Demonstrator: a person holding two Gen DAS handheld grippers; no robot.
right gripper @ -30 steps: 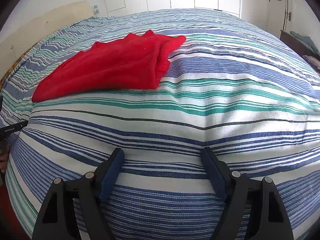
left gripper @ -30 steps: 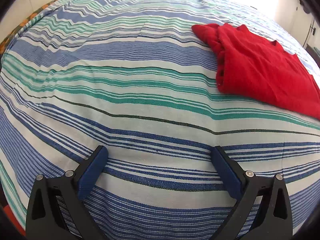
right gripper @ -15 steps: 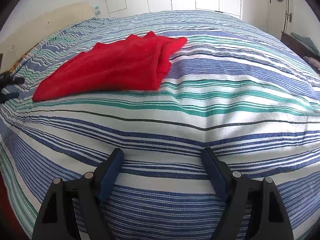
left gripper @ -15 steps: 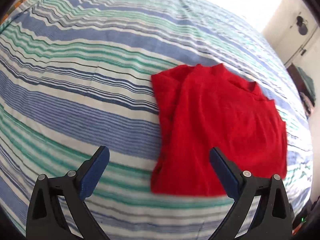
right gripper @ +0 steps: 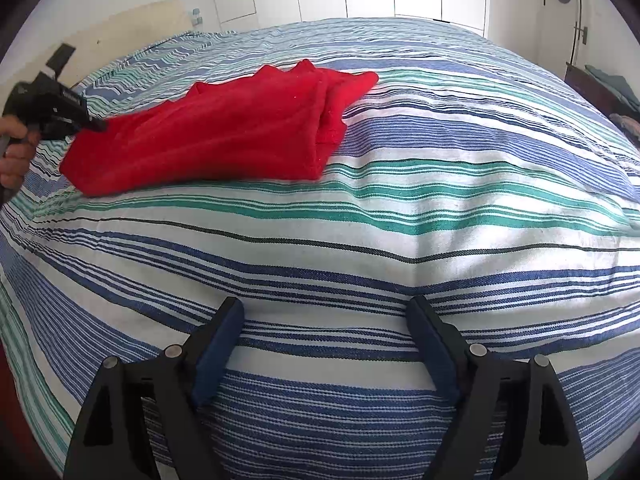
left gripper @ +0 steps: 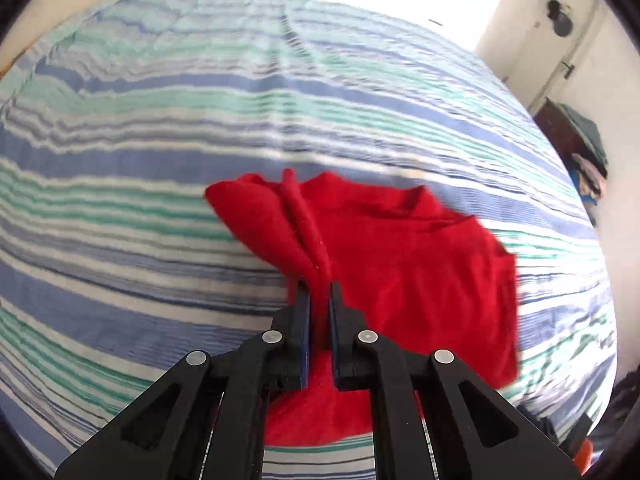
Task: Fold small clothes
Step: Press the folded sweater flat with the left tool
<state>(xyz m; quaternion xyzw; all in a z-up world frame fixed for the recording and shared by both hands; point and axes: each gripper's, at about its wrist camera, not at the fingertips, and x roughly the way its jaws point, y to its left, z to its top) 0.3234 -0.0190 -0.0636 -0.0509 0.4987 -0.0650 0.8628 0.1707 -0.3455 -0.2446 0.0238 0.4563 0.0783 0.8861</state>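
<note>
Red garment [left gripper: 420, 272] on the striped bedspread [right gripper: 360, 220] — left gripper [left gripper: 319, 300] just pinched its edge, right gripper [right gripper: 328, 344] spread wide, empty.

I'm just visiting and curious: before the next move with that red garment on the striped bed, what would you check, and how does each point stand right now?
1. Left tool gripping cloth: ok, its jaws have just closed on a fold of the red garment.
2. Grip on a single layer: cannot tell, the cloth bunches there.
3. Right tool free to help: ok, open, nothing between its jaws.
4. Right tool near the garment: not ok, it hovers over bare striped bedspread.
5. Garment lying flat: not ok, one side is doubled over.
6. Room on the bed to spread it: ok.
</note>
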